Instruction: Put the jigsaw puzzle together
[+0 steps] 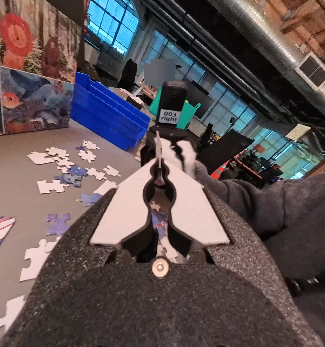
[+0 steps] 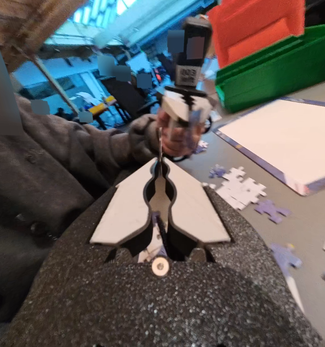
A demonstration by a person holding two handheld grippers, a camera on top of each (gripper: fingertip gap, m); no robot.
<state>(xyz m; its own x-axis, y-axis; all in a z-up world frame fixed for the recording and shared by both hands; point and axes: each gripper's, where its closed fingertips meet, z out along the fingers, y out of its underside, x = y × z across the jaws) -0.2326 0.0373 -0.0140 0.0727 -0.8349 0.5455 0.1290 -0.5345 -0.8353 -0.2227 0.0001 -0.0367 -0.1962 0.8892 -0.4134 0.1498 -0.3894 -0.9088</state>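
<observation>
Both grippers (raised, facing) pinch 1 puzzle piece (image 1: 158, 150) edge-on.

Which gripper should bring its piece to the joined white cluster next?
Right, probably. The right gripper holds a piece in shut jaws, and the joined cluster lies just beside it; the left view shows only scattered pieces.

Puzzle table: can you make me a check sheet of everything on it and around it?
Surface: grey table.
Job's things: loose pieces scattered, mostly white side up, some blue; flat white box lying beside them.
Clutter: blue bin, green bin, orange bin, animal-picture box.
Grippers: left gripper shut on an edge-on piece; right gripper shut on a second piece.
Cables: nothing seen.
Surroundings: big windows, silver duct overhead.
</observation>
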